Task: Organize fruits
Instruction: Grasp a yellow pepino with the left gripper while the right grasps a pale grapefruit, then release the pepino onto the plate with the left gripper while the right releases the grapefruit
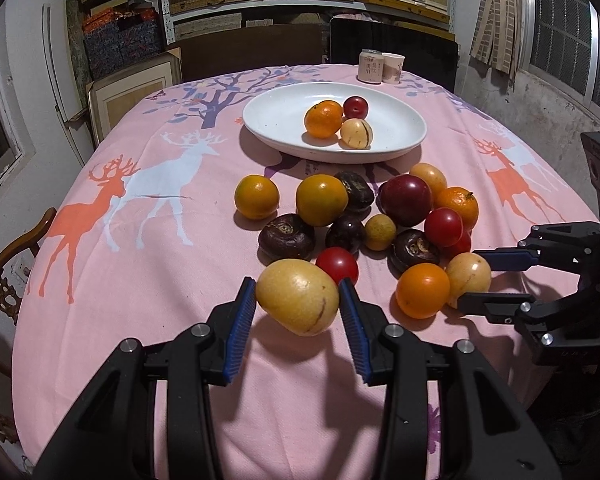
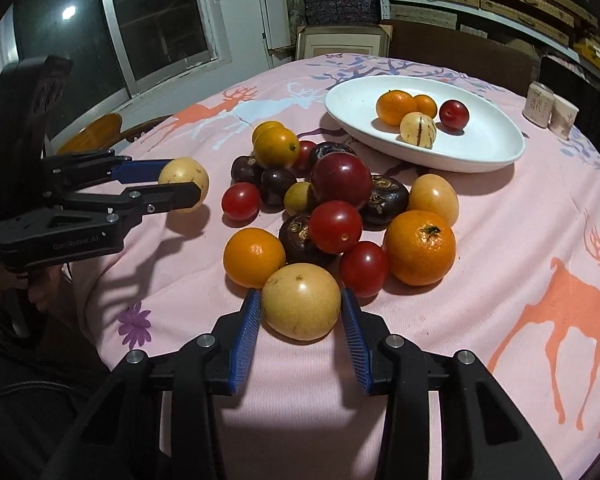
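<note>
A pile of several fruits lies on the pink deer tablecloth: oranges, red tomatoes, dark plums and water chestnuts. My left gripper [image 1: 298,300] is shut on a yellow oval fruit [image 1: 297,297] and holds it just above the cloth; it also shows in the right wrist view [image 2: 184,184]. My right gripper [image 2: 300,312] has its pads against a round yellow fruit [image 2: 301,301] at the pile's near edge; it also shows in the left wrist view [image 1: 468,279]. The white plate [image 1: 272,120] behind the pile holds oranges, a striped pale fruit [image 1: 356,133] and a red plum [image 1: 355,107].
A can [image 1: 369,66] and a paper cup [image 1: 393,67] stand at the table's far edge. A wooden chair [image 1: 8,264] is at the left side. Shelves with boxes fill the back wall. Bare cloth lies left of the pile.
</note>
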